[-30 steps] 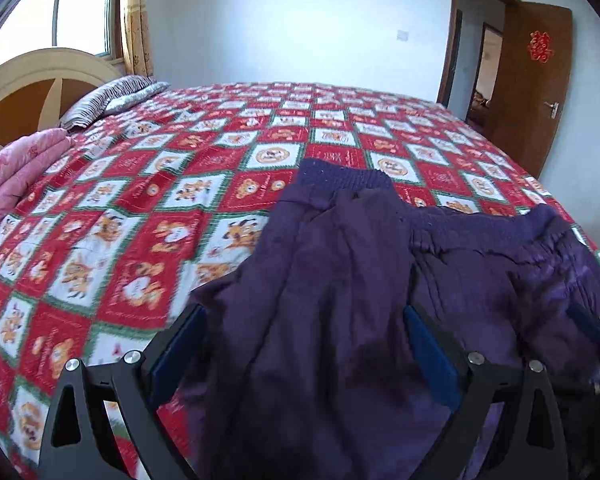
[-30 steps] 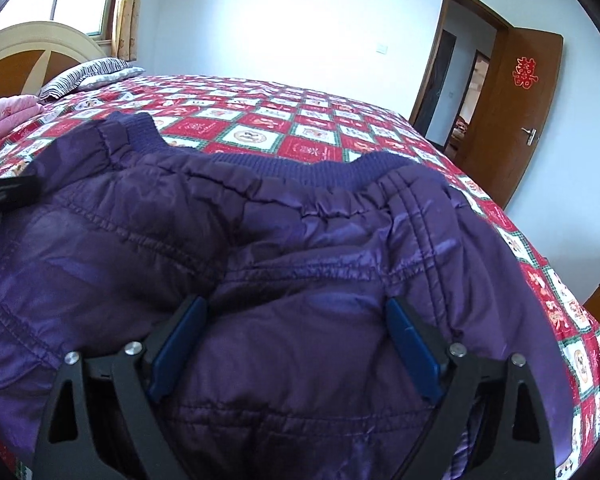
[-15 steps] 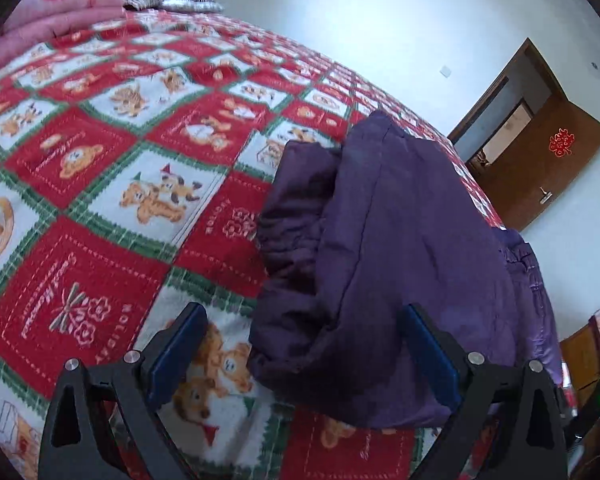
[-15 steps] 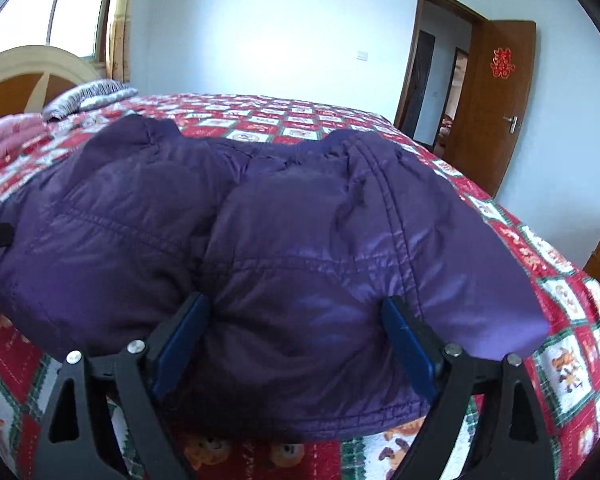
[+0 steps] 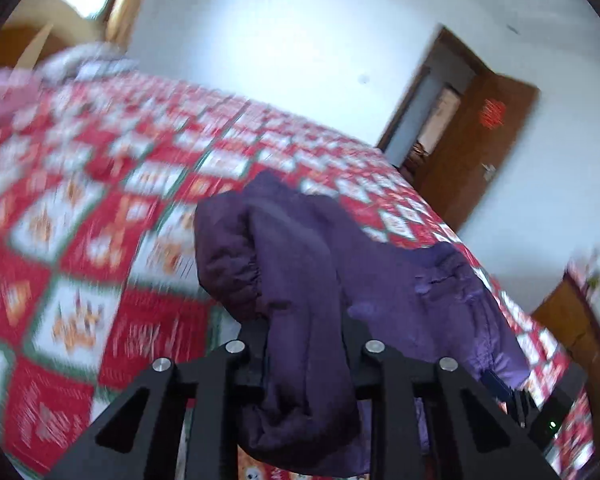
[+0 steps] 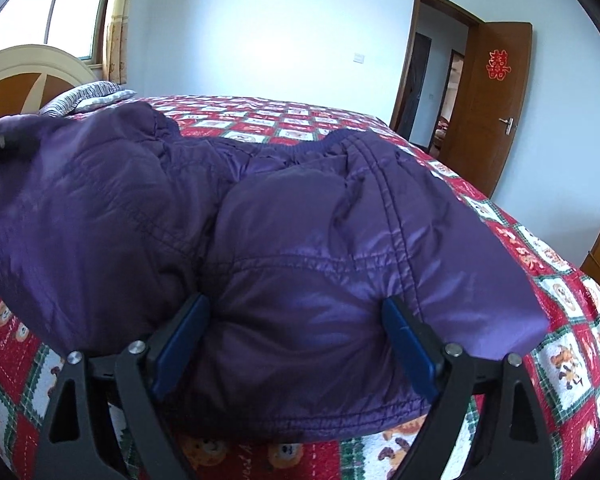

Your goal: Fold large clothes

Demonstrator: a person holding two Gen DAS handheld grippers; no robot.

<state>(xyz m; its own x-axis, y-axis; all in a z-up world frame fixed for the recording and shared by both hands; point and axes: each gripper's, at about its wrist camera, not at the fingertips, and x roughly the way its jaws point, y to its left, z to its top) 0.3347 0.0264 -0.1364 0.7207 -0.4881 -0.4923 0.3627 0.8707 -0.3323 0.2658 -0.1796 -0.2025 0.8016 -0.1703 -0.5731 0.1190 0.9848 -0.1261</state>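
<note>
A thick fold of the purple padded pants (image 5: 300,288) is being pinched by the closing left gripper (image 5: 306,344), so it can be lifted. The right gripper (image 6: 296,344) is held spread wide around the pants' edge, not squeezing, ready to grab.

1. Purple padded trousers (image 6: 300,240), quilted w/ shiny fabric, lie bunched across the red-and-white checked bedspread (image 6: 560,320).
2. Ribbed elastic waistband faces away from me, twd the far wall.
3. Near hem hangs over the bed edge.
4. Left-side fold (image 5: 300,280) is lifted, creased, drooping.
</note>
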